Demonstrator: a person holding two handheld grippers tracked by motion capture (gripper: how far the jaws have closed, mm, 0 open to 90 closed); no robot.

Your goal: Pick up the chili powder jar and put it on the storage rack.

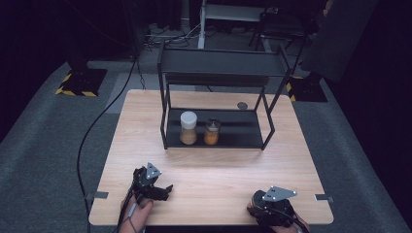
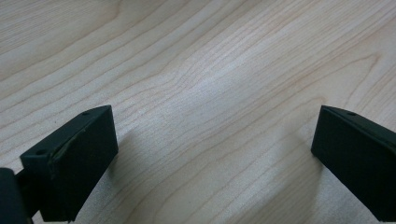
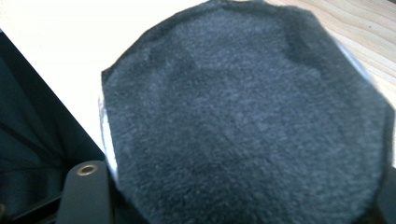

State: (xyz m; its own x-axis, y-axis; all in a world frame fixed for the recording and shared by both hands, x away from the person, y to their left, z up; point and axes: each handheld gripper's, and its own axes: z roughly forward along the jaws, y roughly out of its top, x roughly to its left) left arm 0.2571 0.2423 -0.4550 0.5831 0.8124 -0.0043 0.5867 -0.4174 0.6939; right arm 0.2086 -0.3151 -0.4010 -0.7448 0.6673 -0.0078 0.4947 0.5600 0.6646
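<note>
The right gripper [image 1: 265, 206] sits at the near edge of the bench [image 1: 218, 170], and a round thing with a dark fuzzy face [image 3: 243, 121] lies between its jaws, pressing against the one jaw that shows at lower left. It looks gripped, though whether both jaws bear on it I cannot tell. In the high view it reads as a dark jar or lid [image 1: 257, 199], just left of the jaws.

The left gripper [image 1: 163, 190] rests low over bare wood, jaws wide apart with nothing between them.

To lift well, raise the right gripper straight up before going forward, since the bench edge is directly behind the jaws. Ahead stands a black rack [image 1: 218, 97] with a white-capped jar [image 1: 188, 127] and a smaller jar [image 1: 212, 132] on its lower shelf; open shelf lies beyond them to the right, under a low top tier.
</note>
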